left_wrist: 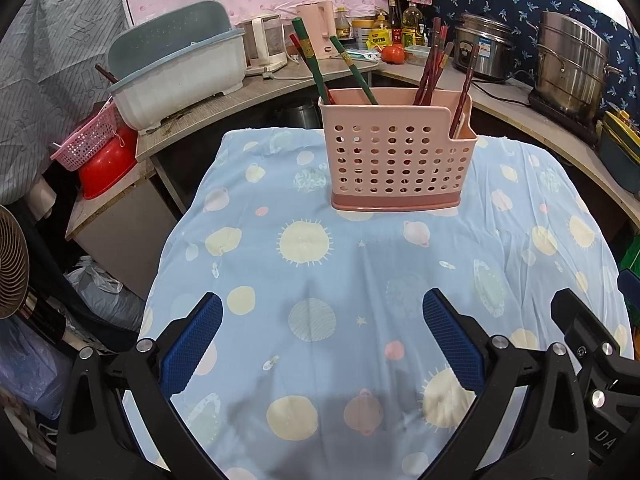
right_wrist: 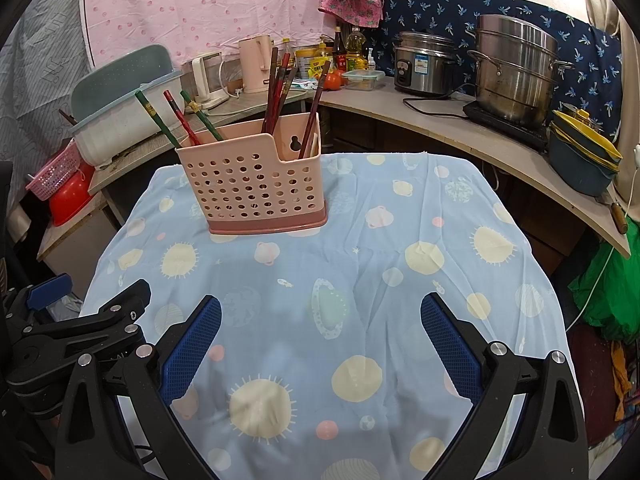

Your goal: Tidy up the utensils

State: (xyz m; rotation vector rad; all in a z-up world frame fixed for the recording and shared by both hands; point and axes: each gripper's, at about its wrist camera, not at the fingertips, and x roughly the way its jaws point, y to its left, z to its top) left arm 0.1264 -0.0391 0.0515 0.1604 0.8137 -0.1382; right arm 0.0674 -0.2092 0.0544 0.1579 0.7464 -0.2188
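Pink perforated utensil caddy [left_wrist: 396, 152] standing upright toward the far end of a table draped in a blue planet-print cloth [left_wrist: 320, 280], well ahead of both tools. The left gripper [left_wrist: 322, 344] and right gripper [right_wrist: 320, 346] hover low over the near part of the cloth, each with its blue-padded fingers spread wide and nothing between them.

Contents of the caddy, by compartment: green chopsticks [left_wrist: 320, 68] and one red chopstick [right_wrist: 180, 116] lean outward from the left compartment; a bundle of dark red-brown chopsticks [left_wrist: 434, 64] stands in the middle; a single dark chopstick [right_wrist: 314, 112] rests in the lower right compartment beside a pale flat object that cannot be identified. No loose utensil shows on the cloth, so the sorting appears largely complete (a judgement only).

Handling: the chopsticks are probably light, stiff and smooth, liable to slip or pivot in a pinch; the exposed upper shaft, above the caddy rim, is the accessible place to hold. The caddy looks like thin plastic and may tip or slide on the cloth if a stick is dragged sideways.
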